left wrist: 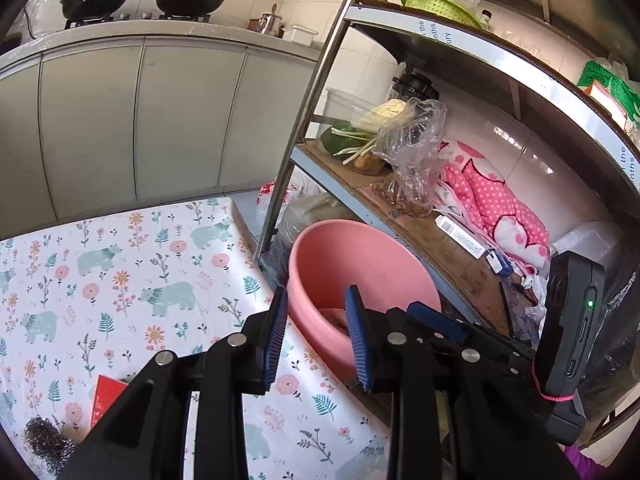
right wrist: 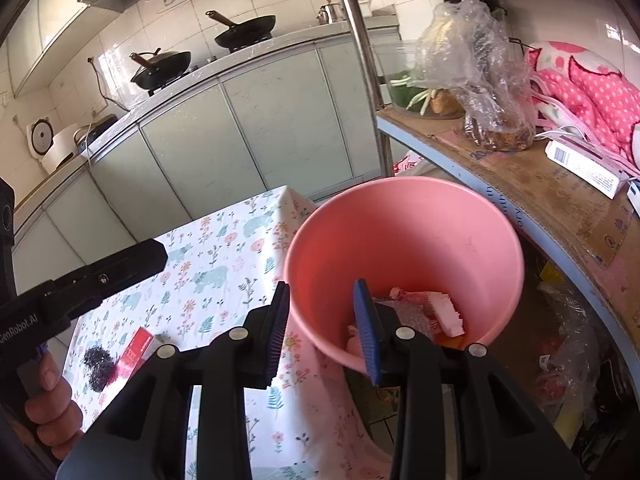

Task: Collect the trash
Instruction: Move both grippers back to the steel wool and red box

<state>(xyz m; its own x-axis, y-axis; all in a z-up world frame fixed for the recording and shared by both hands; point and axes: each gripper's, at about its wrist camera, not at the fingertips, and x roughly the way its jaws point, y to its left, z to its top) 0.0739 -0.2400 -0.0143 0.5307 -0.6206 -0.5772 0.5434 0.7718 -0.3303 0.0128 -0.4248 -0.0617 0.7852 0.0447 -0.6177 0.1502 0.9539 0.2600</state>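
A pink plastic basin (right wrist: 404,240) stands tilted at the table's right edge. It holds trash (right wrist: 432,312): a white chunk, red-and-white wrappers and a grey scrap. My right gripper (right wrist: 323,334) is open, one finger inside the basin and the other outside its near wall. My left gripper (left wrist: 318,336) is open too, with nothing between its fingers, just in front of the basin (left wrist: 360,264). A red box (right wrist: 136,352) and a steel-wool scourer (right wrist: 98,364) lie on the floral tablecloth (right wrist: 224,264). They appear low left as box (left wrist: 106,396) and scourer (left wrist: 48,440).
A metal shelf rack (left wrist: 440,248) stands right of the table with bagged food, vegetables and pink spotted cloth on it. Its upright post (left wrist: 304,120) rises behind the basin. Pale cabinets (left wrist: 140,120) with woks on the stove run along the back. A hand (right wrist: 44,396) holds the left gripper.
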